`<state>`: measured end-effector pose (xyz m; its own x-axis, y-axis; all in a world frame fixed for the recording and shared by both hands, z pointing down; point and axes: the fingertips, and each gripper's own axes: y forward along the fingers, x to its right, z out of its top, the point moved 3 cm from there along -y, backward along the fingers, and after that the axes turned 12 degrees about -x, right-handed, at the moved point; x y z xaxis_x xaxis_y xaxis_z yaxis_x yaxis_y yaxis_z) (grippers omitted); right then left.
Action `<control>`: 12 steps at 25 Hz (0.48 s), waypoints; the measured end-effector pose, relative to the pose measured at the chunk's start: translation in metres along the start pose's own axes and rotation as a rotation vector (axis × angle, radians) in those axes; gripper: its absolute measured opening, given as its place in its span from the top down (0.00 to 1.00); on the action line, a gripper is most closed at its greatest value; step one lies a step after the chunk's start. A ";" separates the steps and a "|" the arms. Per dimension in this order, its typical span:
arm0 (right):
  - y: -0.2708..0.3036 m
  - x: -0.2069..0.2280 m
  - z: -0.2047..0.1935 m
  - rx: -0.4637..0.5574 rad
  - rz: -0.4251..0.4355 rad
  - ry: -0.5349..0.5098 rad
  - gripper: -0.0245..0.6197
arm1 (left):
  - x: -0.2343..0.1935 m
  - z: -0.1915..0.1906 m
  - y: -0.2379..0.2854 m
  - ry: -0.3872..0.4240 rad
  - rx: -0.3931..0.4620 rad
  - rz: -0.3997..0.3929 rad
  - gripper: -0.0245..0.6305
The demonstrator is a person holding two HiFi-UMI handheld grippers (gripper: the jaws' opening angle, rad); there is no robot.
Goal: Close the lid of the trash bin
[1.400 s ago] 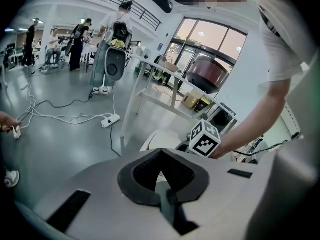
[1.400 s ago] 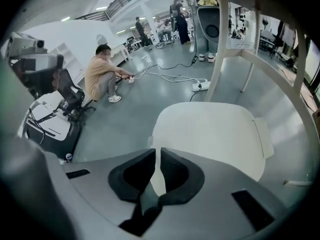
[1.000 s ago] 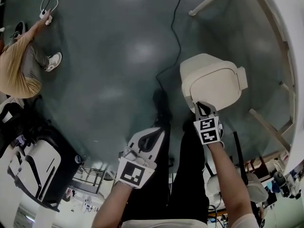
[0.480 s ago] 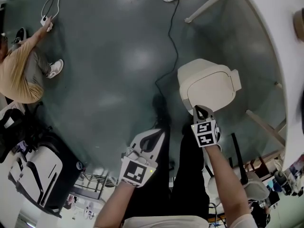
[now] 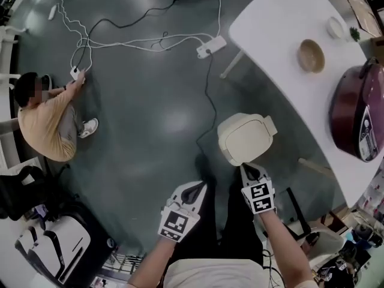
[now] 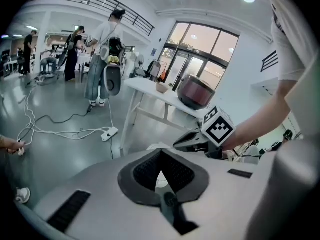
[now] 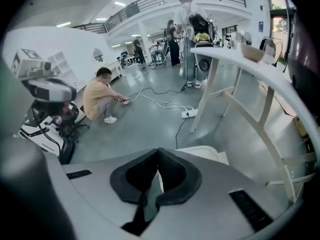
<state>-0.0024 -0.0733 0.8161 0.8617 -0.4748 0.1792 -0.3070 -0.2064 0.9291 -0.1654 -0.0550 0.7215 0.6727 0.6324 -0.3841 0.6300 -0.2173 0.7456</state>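
Grey-green polished floor [image 5: 150, 101], open hall. Cables trail across it to a white power strip [image 5: 211, 47]. A white desk [image 5: 282, 53] fills the upper right of the head view and carries a wooden bowl [image 5: 311, 56] and a dark red cooker [image 5: 354, 116] near its edge. At the far left a person [image 5: 48, 122] in a tan top crouches over the cables, well apart from the work.

Trash bin [image 5: 246, 138]: cream, standing on the floor just beside the desk's near edge and close to one of its legs. From above, the lid [image 5: 243, 135] lies flat on the bin, with no gap showing round it.

Right claw [image 5: 249, 171]: held just at the bin's near rim; contact cannot be judged from above. Its own view shows the dark pads meeting at the tips with nothing between them, and the bin's pale top directly beyond.

Left claw [image 5: 193, 191]: hangs over bare floor, beside the right claw and clear of the bin. The pads are pressed together at the tips and hold nothing. Its view looks across to the right claw's marker cube and the desk beyond.
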 end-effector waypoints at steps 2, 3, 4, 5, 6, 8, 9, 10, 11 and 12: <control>-0.035 -0.004 0.010 0.046 -0.014 0.018 0.94 | 0.007 0.014 -0.018 0.007 0.024 -0.008 0.94; -0.054 -0.006 0.014 0.065 -0.019 0.028 0.94 | 0.013 0.021 -0.028 0.008 0.035 -0.015 0.94; -0.074 -0.009 0.018 0.082 -0.023 0.039 0.94 | 0.020 0.027 -0.038 0.009 0.045 -0.023 0.94; -0.094 -0.012 0.021 0.100 -0.025 0.048 0.94 | 0.027 0.033 -0.047 0.011 0.054 -0.031 0.94; -0.113 -0.014 0.023 0.117 -0.027 0.057 0.94 | 0.034 0.039 -0.056 0.015 0.063 -0.036 0.94; -0.150 -0.020 0.023 0.150 -0.028 0.069 0.94 | 0.049 0.048 -0.074 0.024 0.081 -0.039 0.94; -0.168 -0.023 0.021 0.165 -0.028 0.073 0.94 | 0.056 0.052 -0.082 0.026 0.090 -0.036 0.94; -0.185 -0.026 0.020 0.180 -0.027 0.075 0.94 | 0.064 0.055 -0.091 0.025 0.100 -0.032 0.94; -0.203 -0.029 0.017 0.196 -0.025 0.076 0.94 | 0.072 0.058 -0.099 0.021 0.113 -0.026 0.94; -0.220 -0.030 0.015 0.213 -0.023 0.075 0.94 | 0.080 0.061 -0.107 0.014 0.129 -0.021 0.94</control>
<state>0.0328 -0.0268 0.6015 0.8947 -0.4044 0.1898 -0.3585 -0.3966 0.8451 -0.1555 -0.0268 0.5774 0.6540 0.6480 -0.3904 0.6891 -0.2975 0.6607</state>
